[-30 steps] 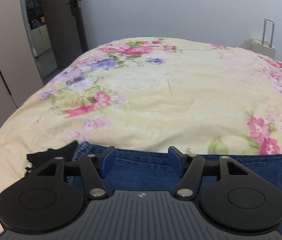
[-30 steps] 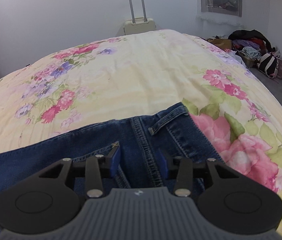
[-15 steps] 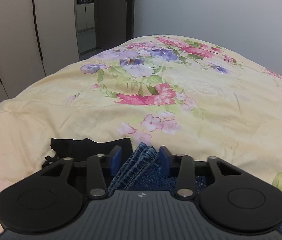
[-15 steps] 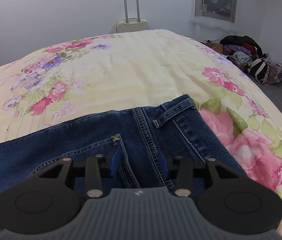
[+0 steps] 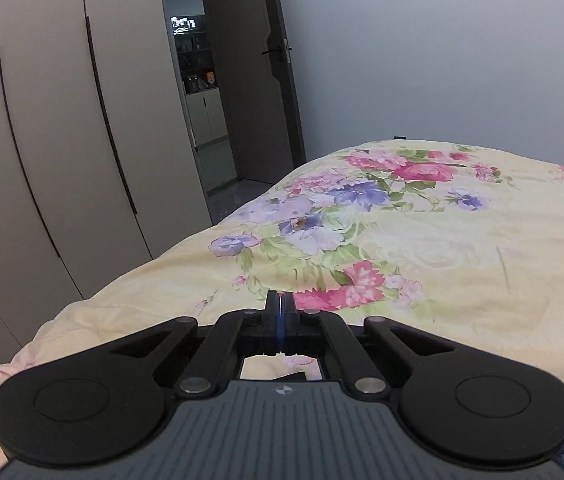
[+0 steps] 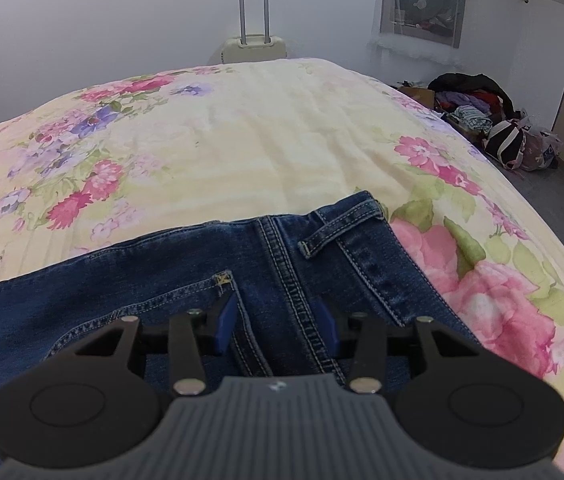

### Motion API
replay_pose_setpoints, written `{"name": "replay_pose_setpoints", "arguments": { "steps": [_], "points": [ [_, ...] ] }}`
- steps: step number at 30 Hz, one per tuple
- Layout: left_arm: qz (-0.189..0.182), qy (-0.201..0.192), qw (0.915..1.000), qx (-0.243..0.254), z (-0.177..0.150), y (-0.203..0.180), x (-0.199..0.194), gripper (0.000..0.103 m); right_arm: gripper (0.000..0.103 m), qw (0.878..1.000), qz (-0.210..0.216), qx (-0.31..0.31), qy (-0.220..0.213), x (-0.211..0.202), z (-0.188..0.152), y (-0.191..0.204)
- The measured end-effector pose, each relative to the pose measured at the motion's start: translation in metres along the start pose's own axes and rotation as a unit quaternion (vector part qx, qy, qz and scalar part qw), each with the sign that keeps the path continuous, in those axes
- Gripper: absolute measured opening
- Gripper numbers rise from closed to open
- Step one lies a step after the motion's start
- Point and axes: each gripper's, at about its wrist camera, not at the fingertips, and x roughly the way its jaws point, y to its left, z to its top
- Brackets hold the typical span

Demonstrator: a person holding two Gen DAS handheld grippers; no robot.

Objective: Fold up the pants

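Beneath the half-open right hand-held gripper [image 6: 277,325], the blue denim pants [image 6: 130,300] stretch leftward toward the pinched-shut left hand-held gripper [image 5: 281,312].

Floral bedspread [image 6: 282,140], beige wardrobe [image 5: 62,140], open doorway [image 5: 202,100], suitcase [image 6: 254,46]

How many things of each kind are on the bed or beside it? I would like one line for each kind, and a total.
Jeans: 1
Suitcase: 1
Pile of clothes and bags: 1
Grippers: 2, left gripper and right gripper
Total: 5
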Motion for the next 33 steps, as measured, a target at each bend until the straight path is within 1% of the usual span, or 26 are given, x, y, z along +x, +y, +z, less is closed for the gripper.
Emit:
{"name": "replay_pose_setpoints", "arguments": {
  "steps": [1, 2, 3, 4, 5, 6, 7, 9, 10, 11, 12, 13, 14, 15, 16, 17, 19, 20, 22, 24, 25, 26, 27, 29, 31, 33],
  "points": [
    [-0.047, 0.02, 0.9987, -0.004, 0.0, 0.002, 0.004, 0.0, 0.039, 1.0, 0.0, 0.002, -0.001, 0.001, 0.0, -0.001],
    [-0.09, 0.045, 0.9948, -0.015, -0.001, 0.005, 0.009, 0.0, 0.039, 1.0, 0.001, 0.005, -0.001, 0.002, -0.001, -0.002],
    [-0.118, 0.064, 0.9907, -0.025, -0.004, 0.008, 0.013, 0.009, 0.039, 1.0, 0.001, 0.008, -0.001, 0.003, -0.002, -0.002],
    [-0.132, 0.072, 0.9882, -0.027, -0.007, 0.009, 0.016, 0.03, 0.039, 1.0, 0.001, 0.008, -0.001, 0.004, -0.003, -0.002],
    [-0.136, 0.077, 0.9873, -0.028, -0.011, 0.01, 0.018, 0.045, 0.039, 1.0, 0.0, 0.007, -0.001, 0.004, -0.003, -0.001],
    [-0.135, 0.076, 0.9873, -0.035, -0.015, 0.013, 0.018, 0.07, 0.04, 1.0, -0.001, 0.005, -0.002, 0.005, -0.004, -0.001],
    [-0.14, 0.075, 0.9865, -0.04, -0.018, 0.015, 0.019, 0.078, 0.041, 1.0, -0.001, 0.005, -0.003, 0.005, -0.004, 0.0],
    [-0.141, 0.089, 0.985, -0.043, -0.025, 0.018, 0.026, 0.077, 0.041, 1.0, 0.0, 0.004, -0.004, 0.007, -0.005, 0.0],
    [-0.139, 0.1, 0.9839, -0.049, -0.029, 0.019, 0.031, 0.074, 0.041, 1.0, 0.0, 0.005, -0.003, 0.007, -0.005, 0.0],
    [-0.147, 0.111, 0.9816, -0.052, -0.032, 0.02, 0.036, 0.073, 0.041, 1.0, -0.001, 0.005, -0.003, 0.007, -0.006, 0.0],
    [-0.155, 0.125, 0.9787, -0.051, -0.036, 0.019, 0.04, 0.068, 0.041, 1.0, -0.002, 0.003, -0.003, 0.008, -0.006, 0.001],
    [-0.155, 0.134, 0.9776, -0.047, -0.04, 0.018, 0.044, 0.062, 0.041, 1.0, -0.003, 0.002, -0.003, 0.008, -0.006, 0.001],
    [-0.148, 0.136, 0.9789, -0.037, -0.043, 0.015, 0.044, 0.056, 0.041, 1.0, -0.004, 0.003, -0.002, 0.008, -0.006, 0.002],
    [-0.138, 0.133, 0.981, -0.027, -0.046, 0.012, 0.044, 0.043, 0.041, 1.0, -0.004, 0.002, -0.002, 0.008, -0.006, 0.002],
    [-0.127, 0.131, 0.9829, -0.022, -0.048, 0.01, 0.043, 0.022, 0.041, 1.0, -0.004, 0.001, -0.001, 0.009, -0.006, 0.002],
    [-0.114, 0.126, 0.9853, -0.014, -0.05, 0.009, 0.039, 0.015, 0.041, 1.0, -0.005, 0.0, -0.001, 0.009, -0.006, 0.003],
    [-0.097, 0.099, 0.99, 0.027, -0.05, 0.0, 0.028, 0.01, 0.041, 1.0, -0.007, -0.004, 0.0, 0.009, -0.006, 0.004],
    [-0.087, 0.083, 0.9918, 0.043, -0.05, -0.004, 0.021, 0.004, 0.041, 1.0, -0.008, -0.006, 0.001, 0.009, -0.005, 0.004],
    [-0.075, 0.039, 0.9955, 0.041, -0.041, -0.006, 0.003, 0.004, 0.041, 1.0, -0.009, -0.009, 0.002, 0.009, -0.004, 0.005],
    [-0.051, 0.011, 0.9983, 0.026, -0.03, -0.001, -0.004, 0.003, 0.041, 1.0, -0.013, -0.015, 0.001, 0.009, -0.002, 0.006],
    [-0.04, 0.006, 0.9991, 0.015, -0.024, 0.003, -0.003, 0.003, 0.041, 1.0, -0.016, -0.019, -0.002, 0.008, -0.001, 0.007],
    [-0.036, 0.009, 0.9993, 0.008, -0.019, 0.005, 0.0, 0.003, 0.04, 1.0, -0.019, -0.021, -0.004, 0.009, -0.001, 0.007],
    [-0.028, 0.008, 0.9994, 0.019, -0.019, 0.003, 0.003, 0.002, 0.041, 1.0, -0.019, -0.02, -0.003, 0.01, 0.0, 0.006],
    [0.015, -0.003, 0.999, 0.041, -0.02, -0.004, 0.009, 0.0, 0.041, 1.0, -0.015, -0.013, 0.0, 0.013, -0.001, 0.004],
    [0.017, 0.02, 0.9995, 0.019, -0.021, 0.001, 0.023, 0.0, 0.04, 1.0, -0.015, -0.009, -0.001, 0.015, -0.002, 0.002],
    [0.04, 0.023, 0.9982, 0.039, -0.03, -0.002, 0.031, 0.0, 0.04, 1.0, -0.014, -0.004, -0.001, 0.016, -0.002, 0.001]
  ]
}}
